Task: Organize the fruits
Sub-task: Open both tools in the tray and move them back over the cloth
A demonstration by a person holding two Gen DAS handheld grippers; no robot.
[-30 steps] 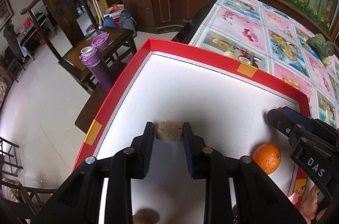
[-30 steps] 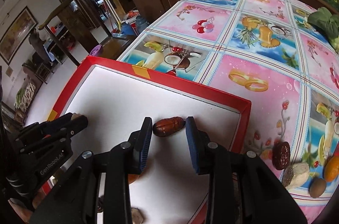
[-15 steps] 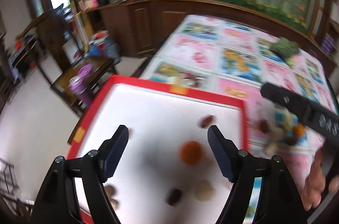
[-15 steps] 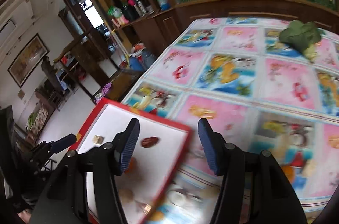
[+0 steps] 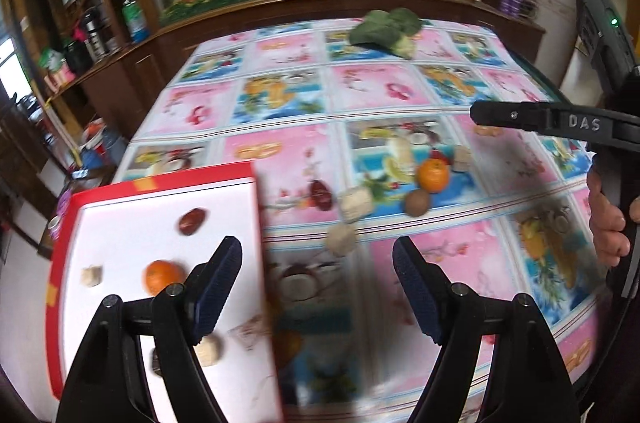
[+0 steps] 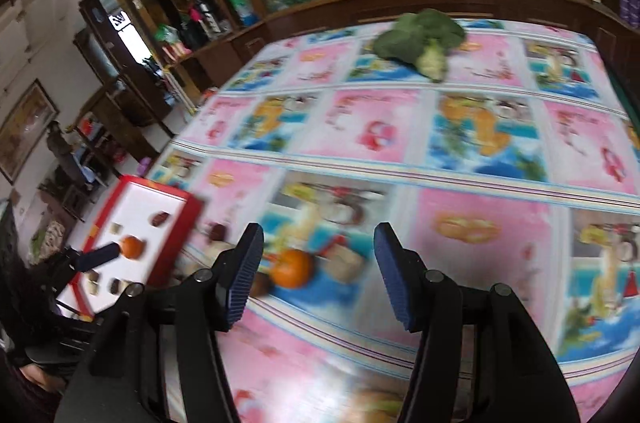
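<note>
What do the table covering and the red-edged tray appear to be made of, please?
The table covering looks like glossy plastic or oilcloth: printed fruit panels with a smooth surface. The tray seems to be stiff card or foam board, matte white inside with a red rim and yellow tape patches; motion blur leaves that uncertain.

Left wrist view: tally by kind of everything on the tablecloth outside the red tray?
orange: 1
kiwi: 1
red date: 1
pale chunks: 3 (blurred, best read)
broccoli: 1
Total: 7
</note>
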